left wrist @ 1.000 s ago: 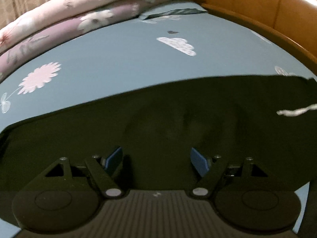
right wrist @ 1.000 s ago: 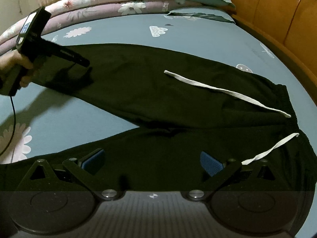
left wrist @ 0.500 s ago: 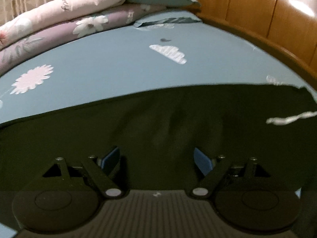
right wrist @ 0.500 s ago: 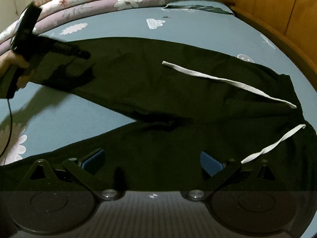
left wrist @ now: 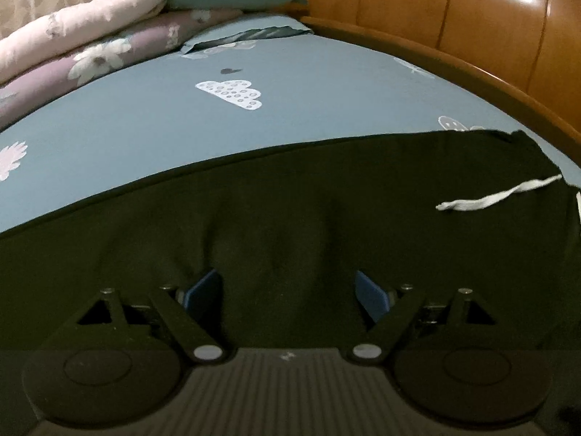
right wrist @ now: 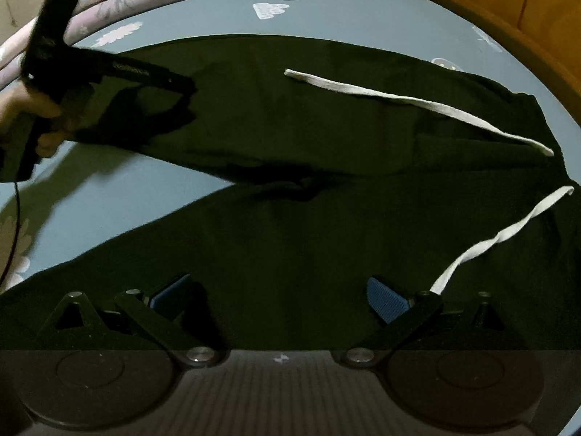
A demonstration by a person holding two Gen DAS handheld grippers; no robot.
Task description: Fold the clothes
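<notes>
Left wrist view: the left tool, jaws apart and holding nothing, hovers low over dark trousers spread on a blue bed.

Right wrist view: the right tool, also spread and empty, hangs over the near leg. The legs lie splayed in a V, white drawstrings loose. The fold looks unfinished; bringing one leg onto the other would need a pinch of cloth.

Matte black tongs with blue ribbed pads, silver pivot screws, a thin black cable.
</notes>
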